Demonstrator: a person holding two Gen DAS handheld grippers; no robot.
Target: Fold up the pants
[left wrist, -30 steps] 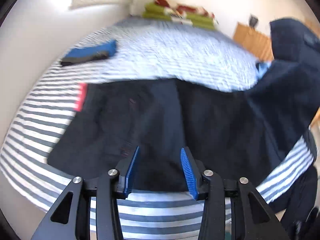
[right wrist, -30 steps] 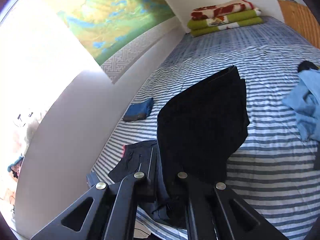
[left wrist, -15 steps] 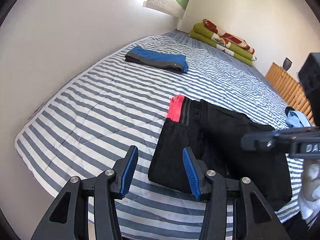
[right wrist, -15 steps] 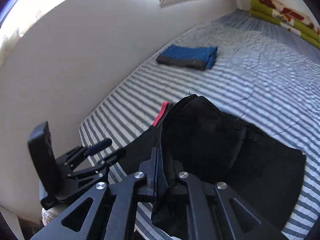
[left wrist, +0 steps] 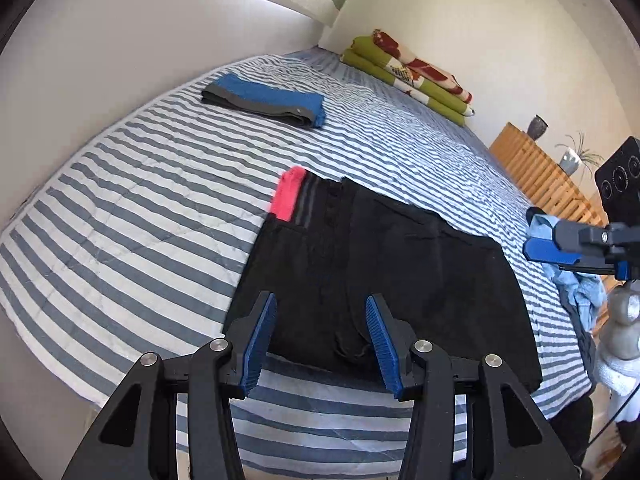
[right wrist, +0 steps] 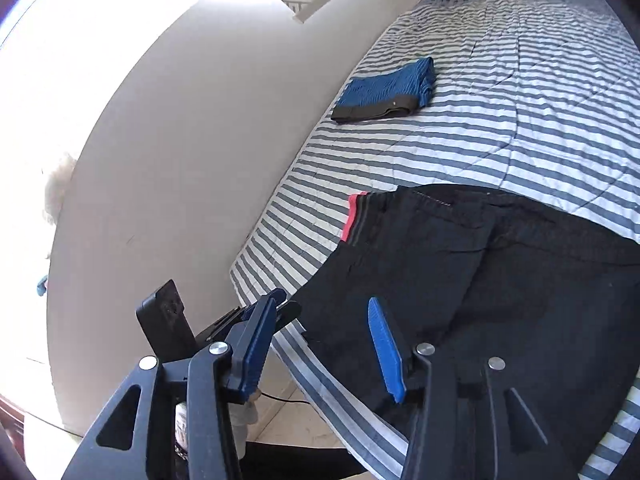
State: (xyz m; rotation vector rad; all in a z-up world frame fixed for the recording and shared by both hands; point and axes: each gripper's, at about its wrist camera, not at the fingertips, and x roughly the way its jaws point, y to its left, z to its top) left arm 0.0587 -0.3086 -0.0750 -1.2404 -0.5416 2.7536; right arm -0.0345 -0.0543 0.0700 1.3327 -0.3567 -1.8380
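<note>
Right tongs point(right wrist: 320, 344) just opened, dropping folded black cotton pants point(left wrist: 384, 276) | both tongs spread, empty | pants directly ahead, left tongs point(left wrist: 320, 344) nearer waistband end

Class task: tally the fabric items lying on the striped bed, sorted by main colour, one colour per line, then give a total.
Black: 1, the pants
Blue with a grey band: 1, the folded garment
Light blue: 1, the crumpled cloth
Green, red and white: 1, the folded blanket stack
Total: 4
</note>
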